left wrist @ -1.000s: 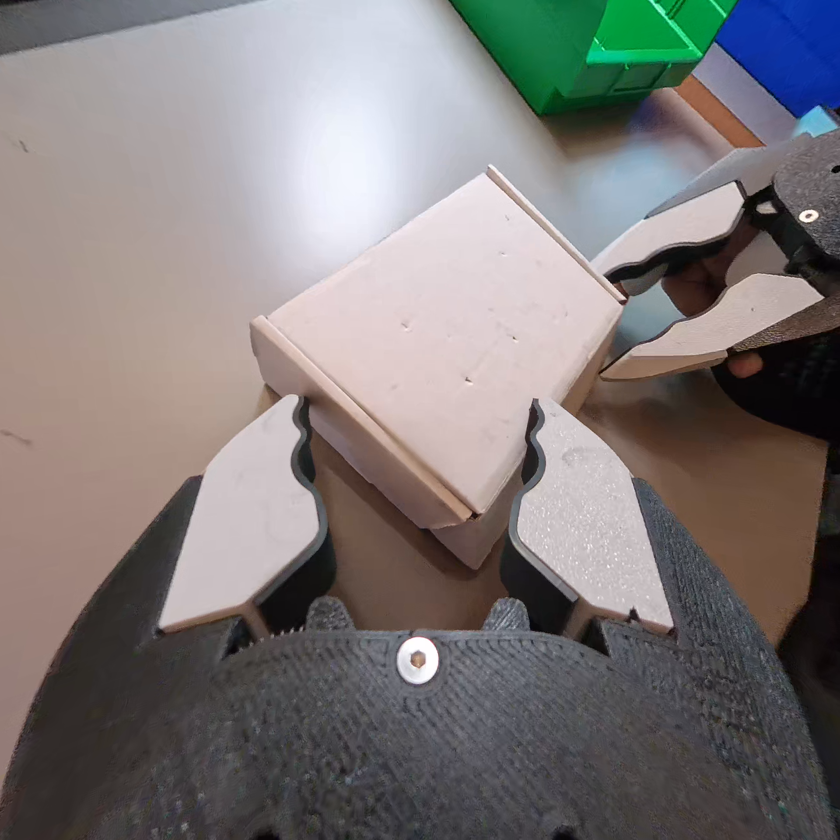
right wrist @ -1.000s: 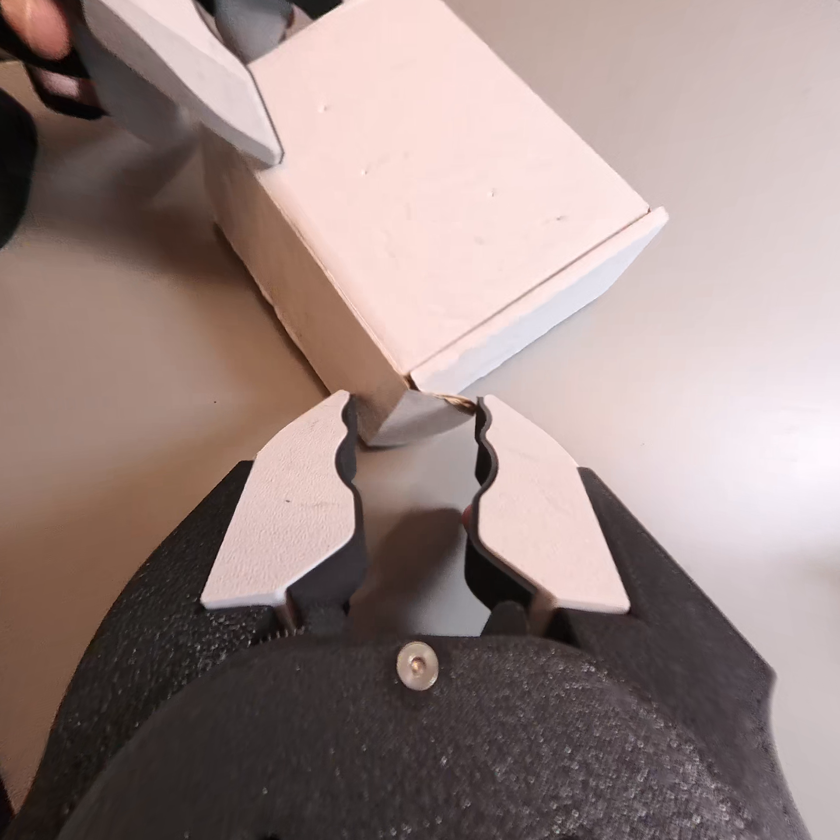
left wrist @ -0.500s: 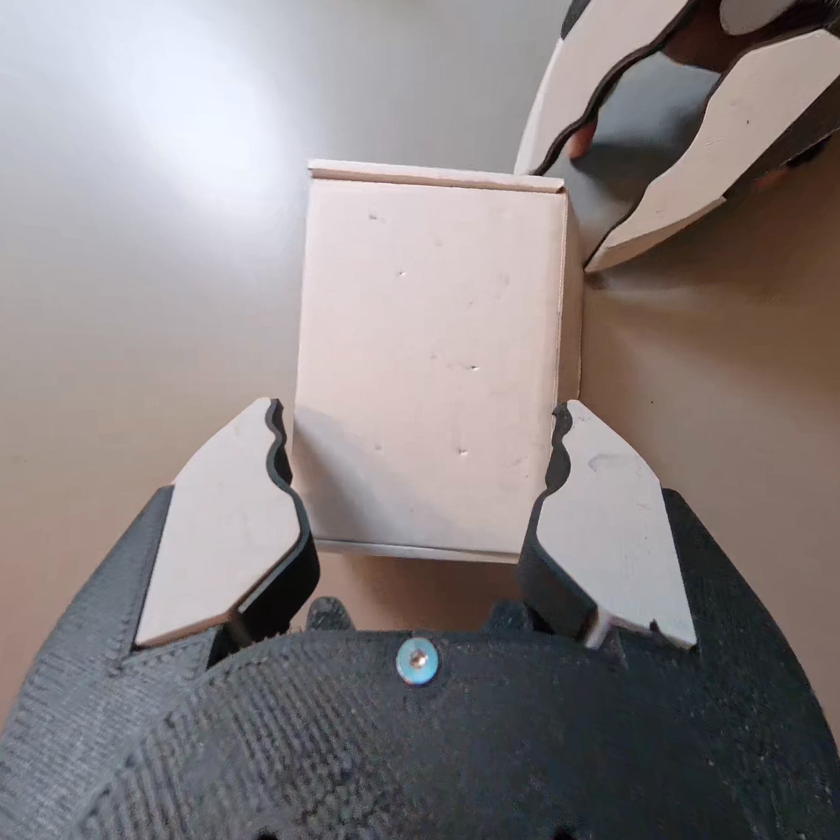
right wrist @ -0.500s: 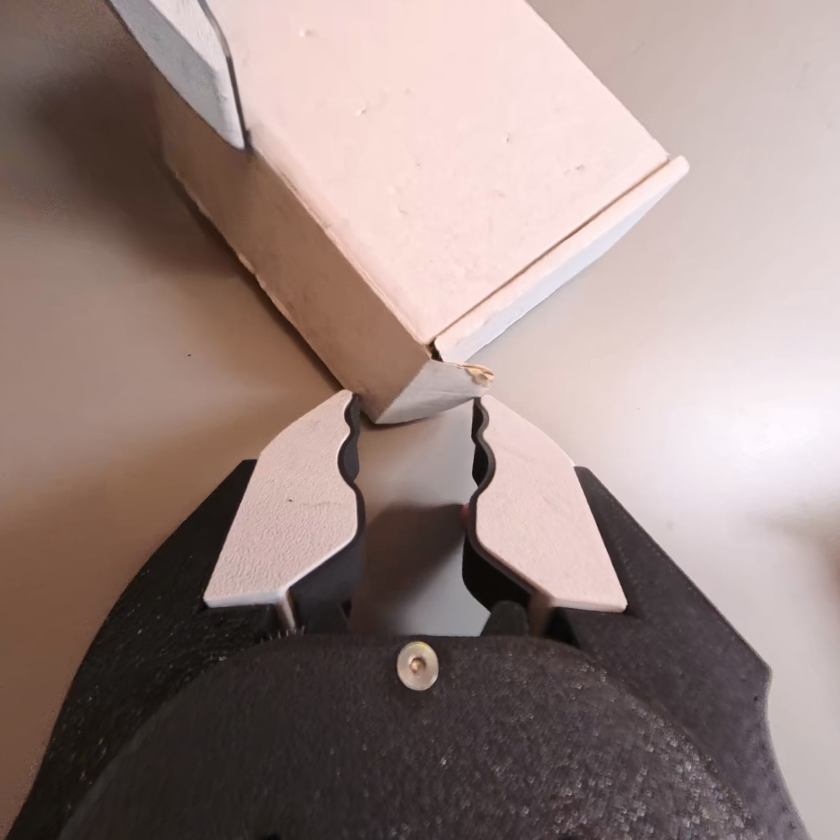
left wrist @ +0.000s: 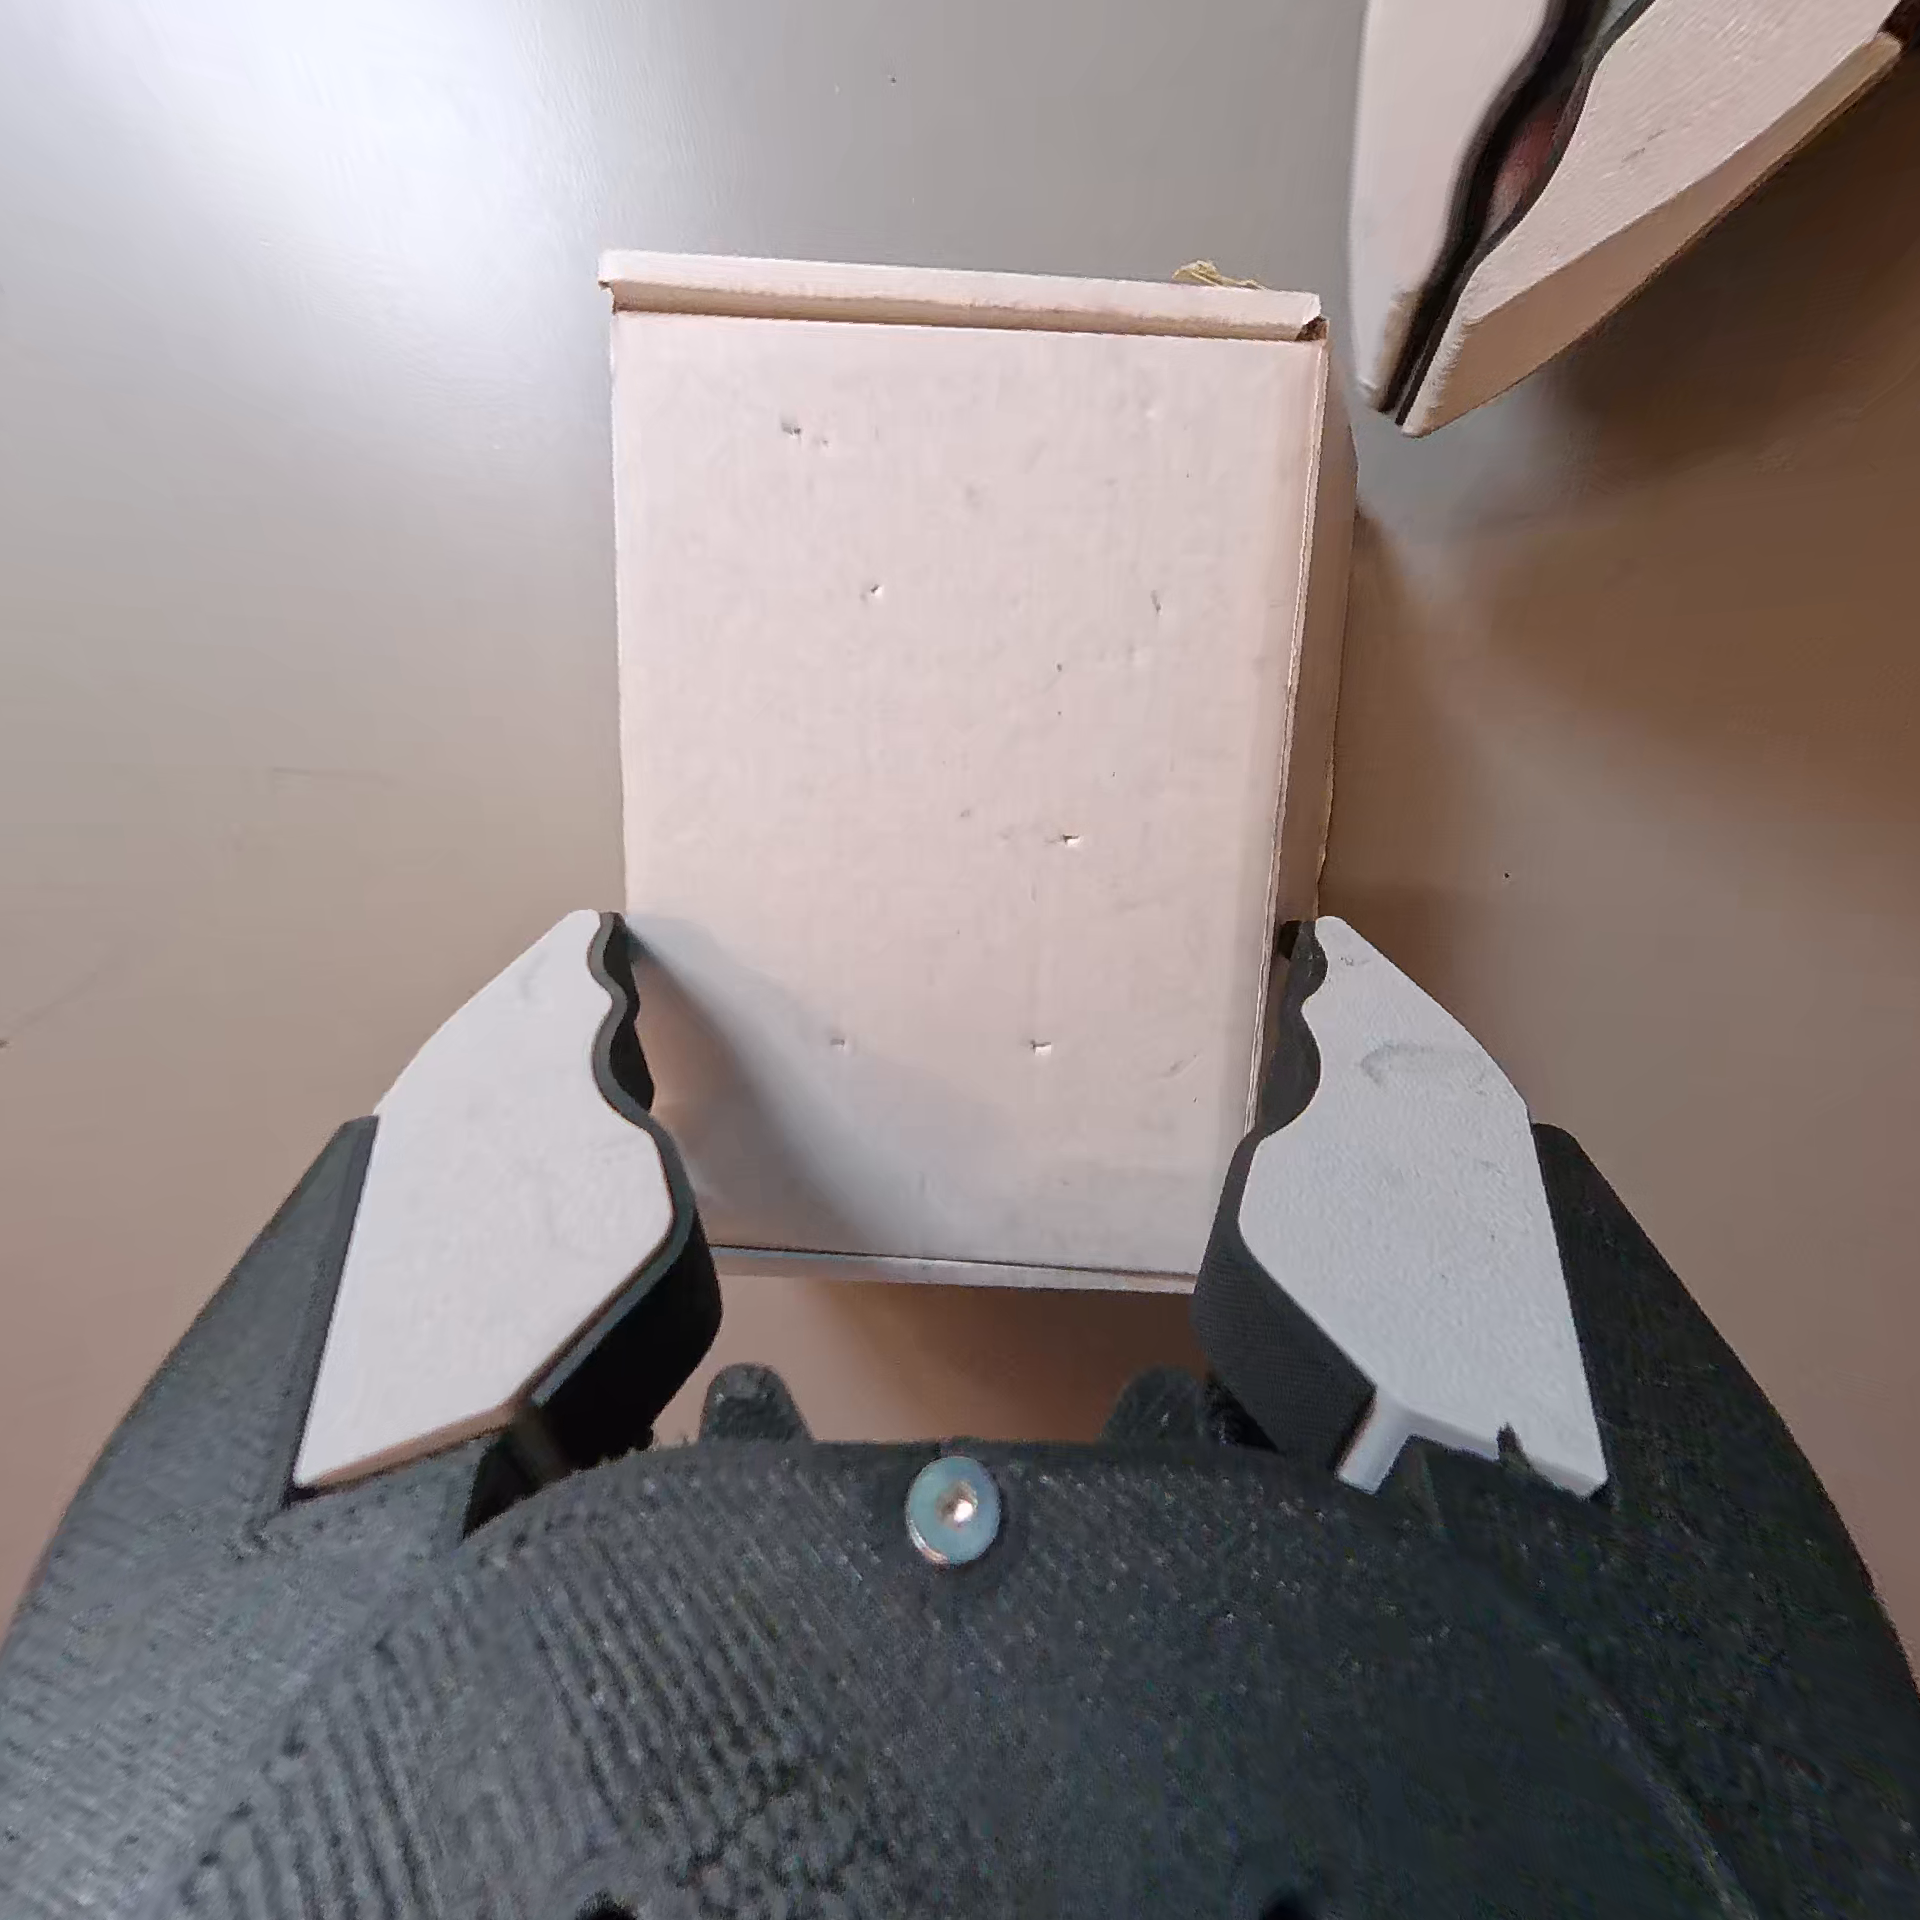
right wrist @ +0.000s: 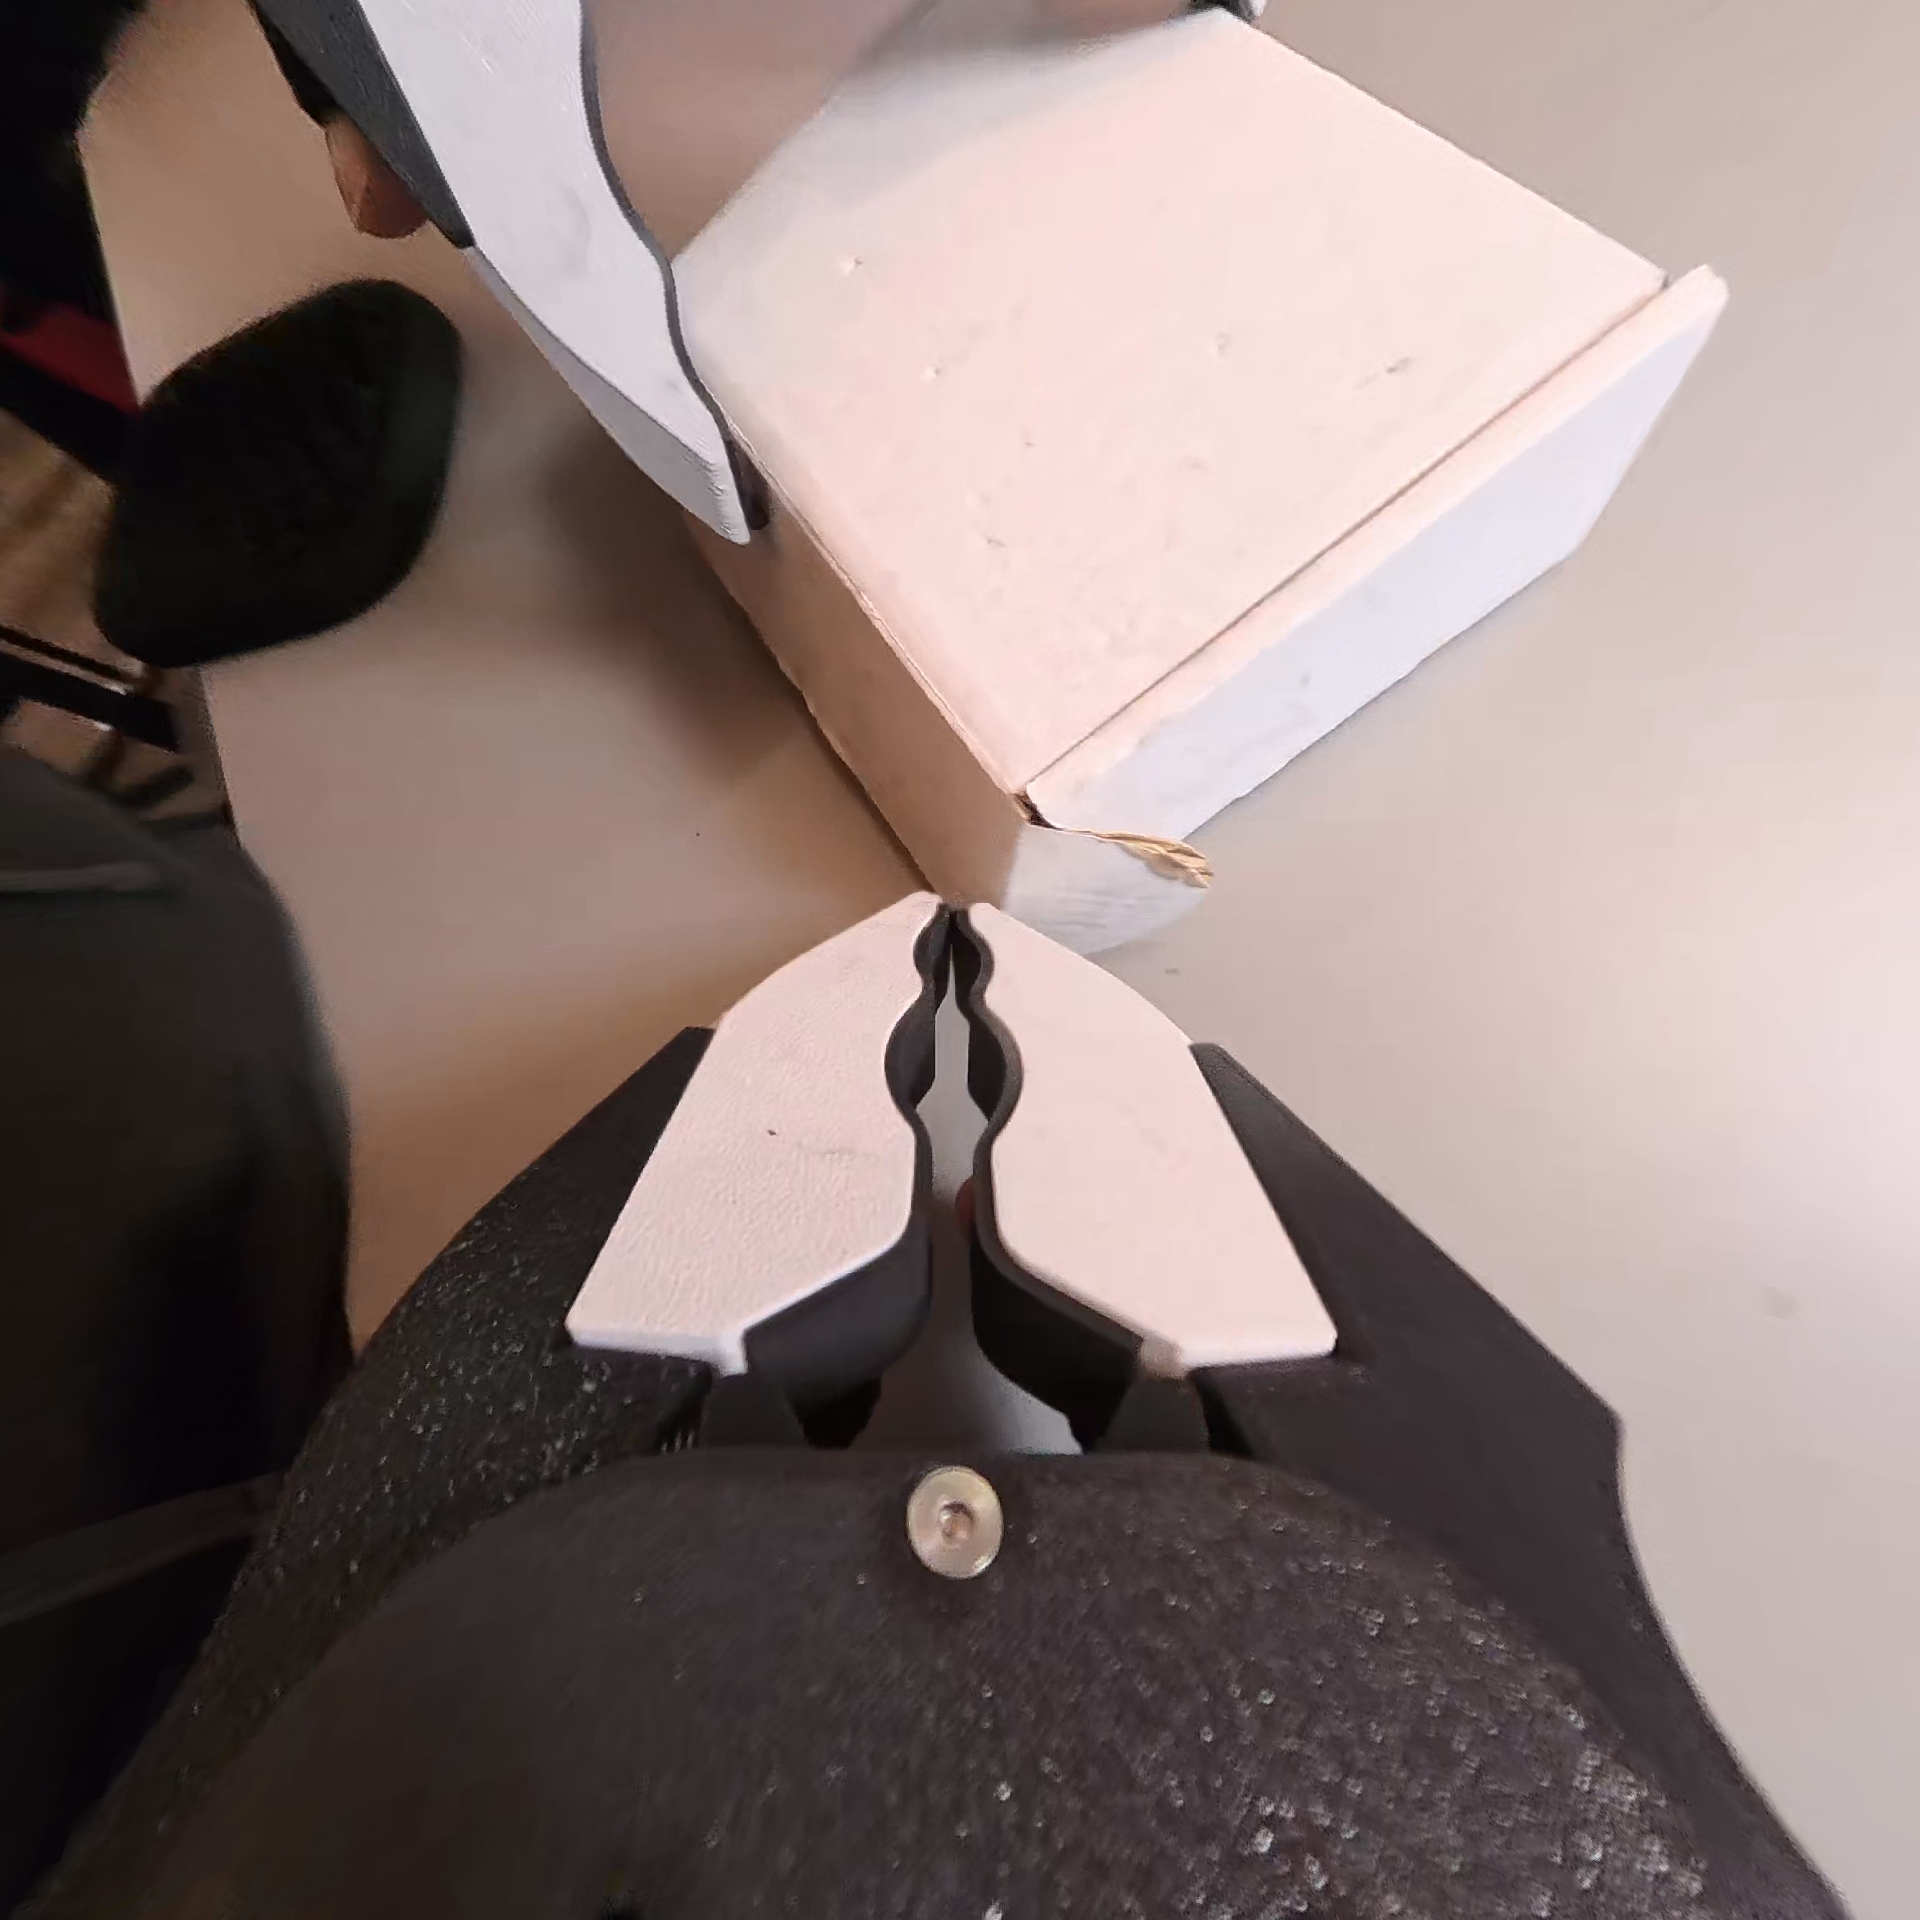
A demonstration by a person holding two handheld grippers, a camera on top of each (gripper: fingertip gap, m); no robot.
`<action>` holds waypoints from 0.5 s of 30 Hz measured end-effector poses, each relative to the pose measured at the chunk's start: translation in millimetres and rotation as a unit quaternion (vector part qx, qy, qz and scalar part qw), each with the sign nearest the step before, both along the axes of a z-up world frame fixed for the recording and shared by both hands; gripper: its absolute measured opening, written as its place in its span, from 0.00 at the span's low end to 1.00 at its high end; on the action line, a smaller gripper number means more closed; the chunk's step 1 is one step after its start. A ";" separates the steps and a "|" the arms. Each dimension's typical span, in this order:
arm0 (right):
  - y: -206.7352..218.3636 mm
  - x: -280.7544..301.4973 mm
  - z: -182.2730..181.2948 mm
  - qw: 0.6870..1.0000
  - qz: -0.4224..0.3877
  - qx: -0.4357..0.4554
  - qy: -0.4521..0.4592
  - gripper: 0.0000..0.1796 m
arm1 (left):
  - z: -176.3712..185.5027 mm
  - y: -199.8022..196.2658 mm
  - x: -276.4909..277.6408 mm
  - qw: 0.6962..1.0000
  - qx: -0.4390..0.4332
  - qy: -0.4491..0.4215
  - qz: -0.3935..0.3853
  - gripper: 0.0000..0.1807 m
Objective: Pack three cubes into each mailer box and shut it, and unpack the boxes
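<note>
Beige table (left wrist: 312, 520); left tongs (left wrist: 951, 935) apparently gripping closed box (left wrist: 956, 727).

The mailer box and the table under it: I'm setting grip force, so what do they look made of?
The mailer box looks like matte white paperboard: a torn corner shows brown fibre, and its lid carries small dents. The table seems a smooth beige laminate with a soft sheen, though that is uncertain.

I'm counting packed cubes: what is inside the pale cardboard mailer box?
Nothing inside shows. The pale cardboard mailer box lies closed on the beige table, its lid flat, so any cubes are hidden.
</note>
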State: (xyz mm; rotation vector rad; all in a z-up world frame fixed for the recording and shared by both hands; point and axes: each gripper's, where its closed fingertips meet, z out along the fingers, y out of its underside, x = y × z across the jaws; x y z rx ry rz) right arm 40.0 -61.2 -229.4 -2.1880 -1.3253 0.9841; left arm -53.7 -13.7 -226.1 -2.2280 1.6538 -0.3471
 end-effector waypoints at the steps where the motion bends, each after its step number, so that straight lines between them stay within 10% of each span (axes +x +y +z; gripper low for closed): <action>1: 3.5 2.2 -0.7 1.000 -0.006 0.011 -0.009 0.04 | 0.2 -0.1 0.1 1.000 -0.001 -0.001 0.000 0.64; 8: 14.9 8.6 -9.6 0.989 -0.012 0.130 -0.076 0.36 | 8.3 -1.2 -0.4 1.000 -0.002 -0.025 0.008 0.62; 15: 19.1 -3.4 -15.8 0.985 -0.002 0.151 -0.084 0.28 | 1.5 -2.0 -8.2 1.000 -0.013 -0.023 0.016 0.63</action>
